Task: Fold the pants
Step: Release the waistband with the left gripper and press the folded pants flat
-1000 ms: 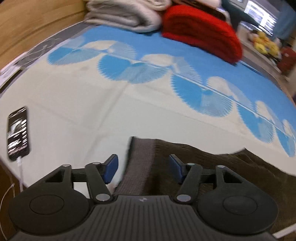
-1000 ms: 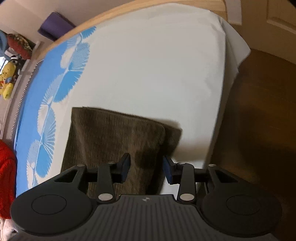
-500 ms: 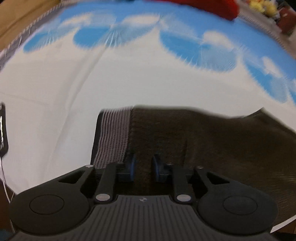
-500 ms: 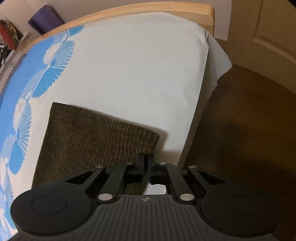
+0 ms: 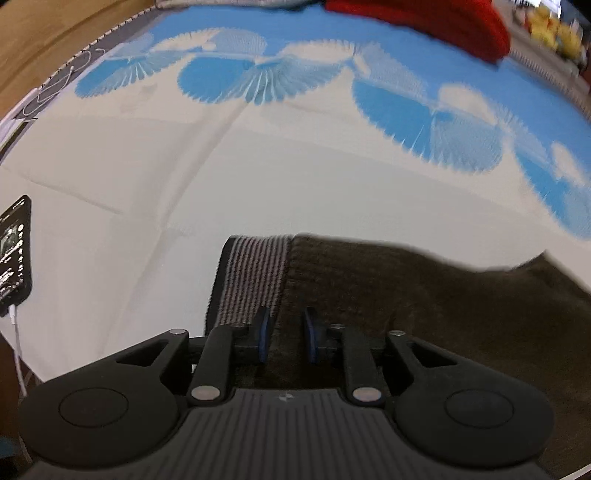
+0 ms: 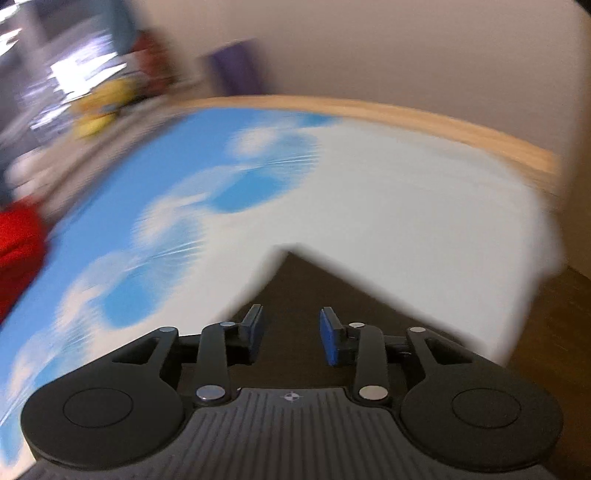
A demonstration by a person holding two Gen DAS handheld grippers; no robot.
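Brown pants (image 5: pixel 424 295) pinched in left hand-held gripper (image 5: pixel 286 334); right hand-held gripper (image 6: pixel 291 334) parted above them

A bed (image 5: pixel 258 177) is covered by a white sheet (image 6: pixel 406 206) printed with blue fan shapes. A light wooden bed frame (image 6: pixel 424 118) is seen beneath a plain pale wall (image 6: pixel 406 48). Dark wooden floor (image 6: pixel 561 317) is visible beside the bed.

Bedroom at home: bed (image 5: pixel 155 206) with blue-and-white sheet, wooden frame (image 6: pixel 424 118) at 12, red blanket (image 5: pixel 424 22) at 1, phone (image 5: pixel 14 254) charging at 9, plush toys (image 6: pixel 99 107) at 10.
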